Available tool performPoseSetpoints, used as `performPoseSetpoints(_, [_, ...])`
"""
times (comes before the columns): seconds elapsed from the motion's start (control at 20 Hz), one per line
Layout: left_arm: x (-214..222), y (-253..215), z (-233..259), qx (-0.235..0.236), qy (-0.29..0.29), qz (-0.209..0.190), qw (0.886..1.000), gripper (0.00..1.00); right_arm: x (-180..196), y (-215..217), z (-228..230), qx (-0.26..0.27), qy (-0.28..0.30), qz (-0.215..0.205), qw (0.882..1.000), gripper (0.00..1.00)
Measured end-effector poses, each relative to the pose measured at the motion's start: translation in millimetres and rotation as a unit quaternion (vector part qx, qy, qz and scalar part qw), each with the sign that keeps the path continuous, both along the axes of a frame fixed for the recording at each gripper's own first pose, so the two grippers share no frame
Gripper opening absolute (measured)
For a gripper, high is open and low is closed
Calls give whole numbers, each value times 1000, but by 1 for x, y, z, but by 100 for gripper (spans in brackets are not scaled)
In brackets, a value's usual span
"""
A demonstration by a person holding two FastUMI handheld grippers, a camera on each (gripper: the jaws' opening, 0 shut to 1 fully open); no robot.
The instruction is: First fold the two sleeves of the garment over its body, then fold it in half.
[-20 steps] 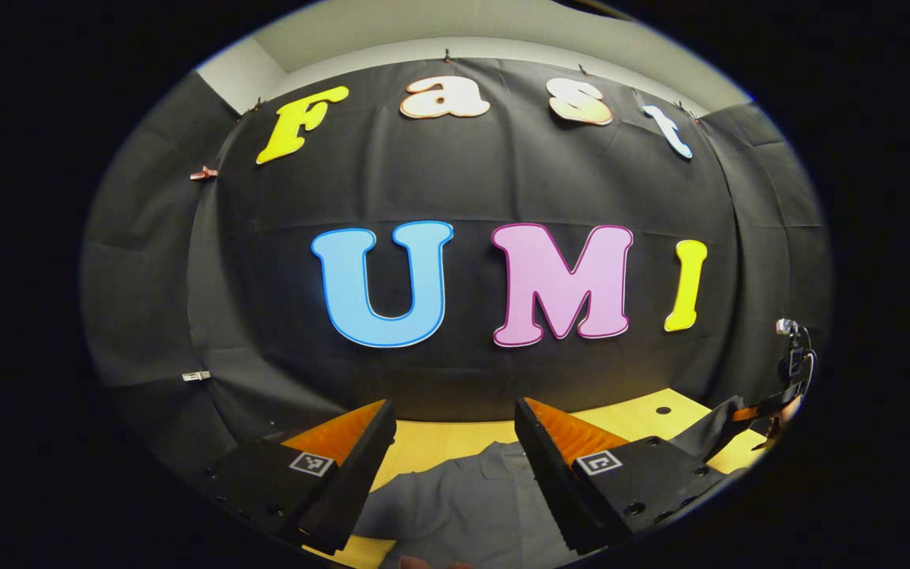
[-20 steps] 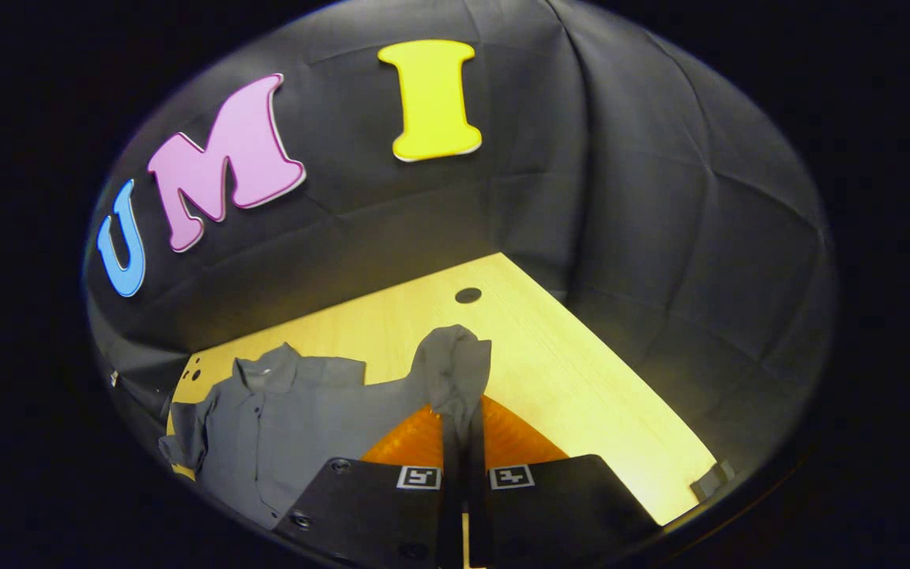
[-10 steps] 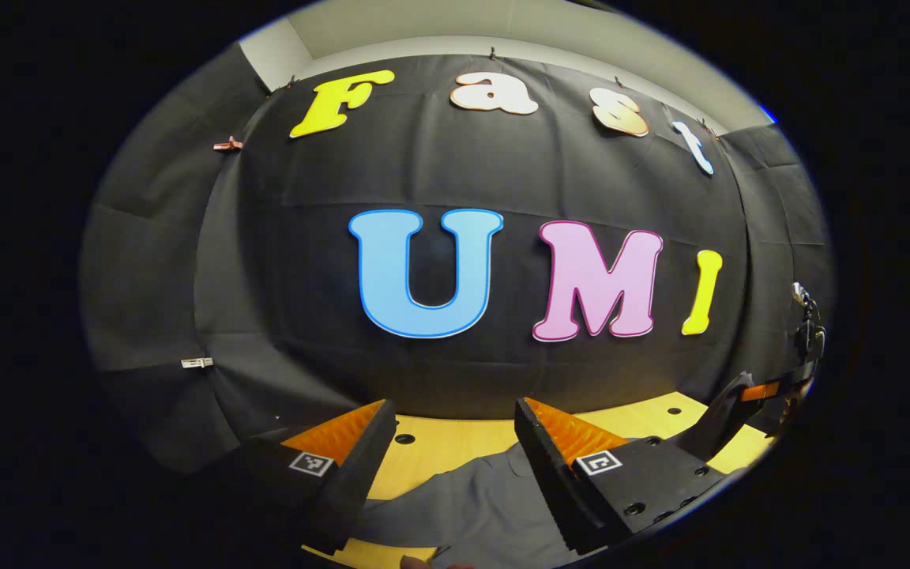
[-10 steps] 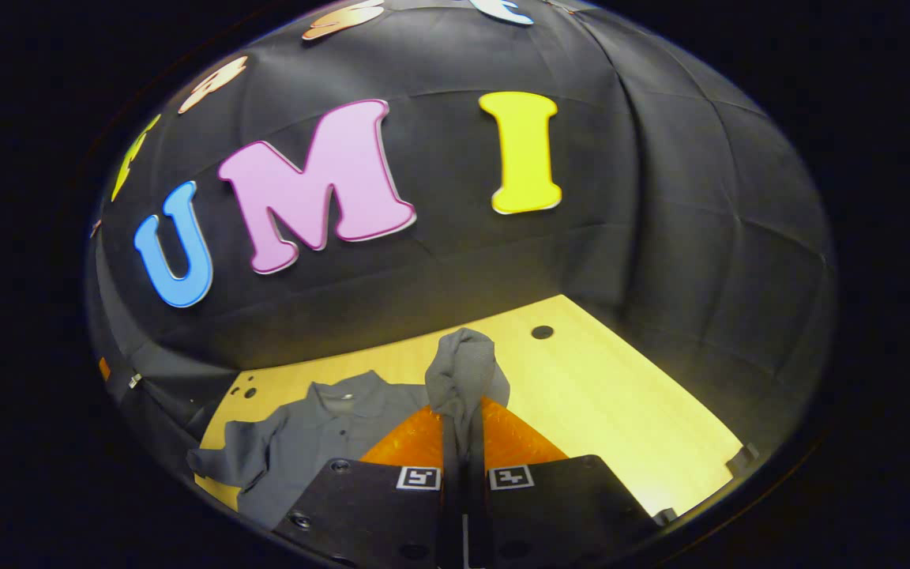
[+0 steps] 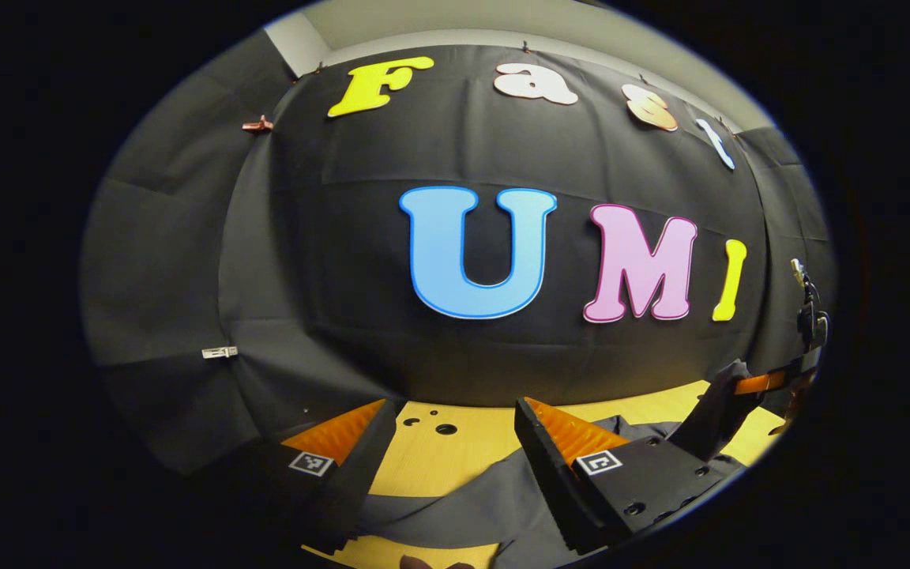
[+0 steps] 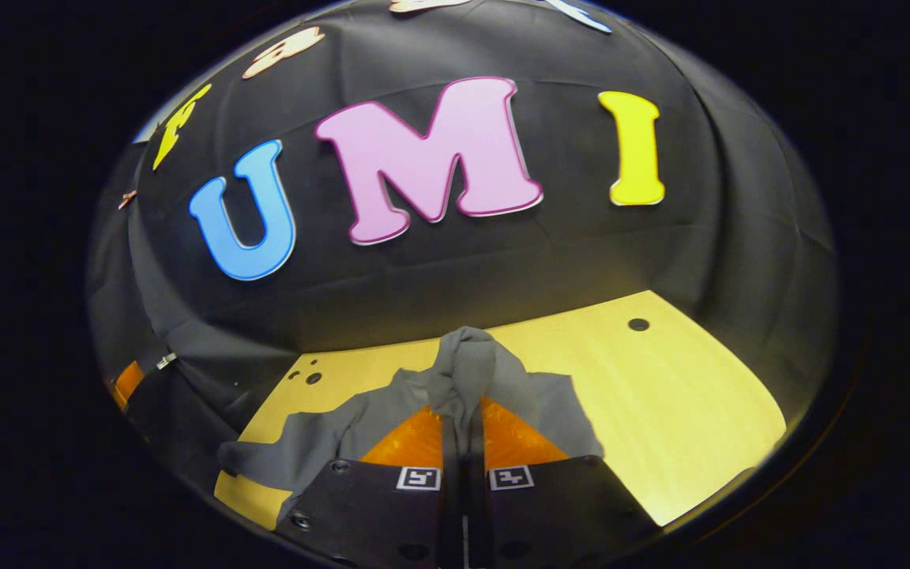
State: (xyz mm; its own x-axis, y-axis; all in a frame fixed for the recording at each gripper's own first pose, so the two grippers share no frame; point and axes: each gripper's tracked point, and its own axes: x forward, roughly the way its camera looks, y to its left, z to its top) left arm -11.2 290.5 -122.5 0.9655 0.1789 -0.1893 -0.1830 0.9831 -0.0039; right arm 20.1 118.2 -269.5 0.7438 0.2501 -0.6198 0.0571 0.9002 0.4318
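- Grey garment (image 6: 360, 419) lies rumpled on the yellow worktop (image 6: 660, 395), nearest the wall side.
- Your right gripper (image 6: 463, 411) has its jaws pinched on a bunched sleeve (image 6: 467, 363), lifted above the body.
- Left gripper (image 5: 451, 431) hovers over the cloth, jaws wide.
- Sleeve-folding step, I judge: next, carry that sleeve across the body and release.

I see a pale wooden table (image 6: 660, 395) with small round holes (image 6: 638, 324) in its top; a grey garment (image 6: 329, 431) lies spread across its near-left part.
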Motion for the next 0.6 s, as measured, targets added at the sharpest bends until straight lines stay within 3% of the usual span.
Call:
performPoseSetpoints(0.25, [-14,48,-58,12,38,17,999,96,-3,74,-32,11,37,41,998,7])
performPoseSetpoints(0.6, [-36,101,-120,9,87,57,995,96,-26,138,-82,-13,87,97,991,8])
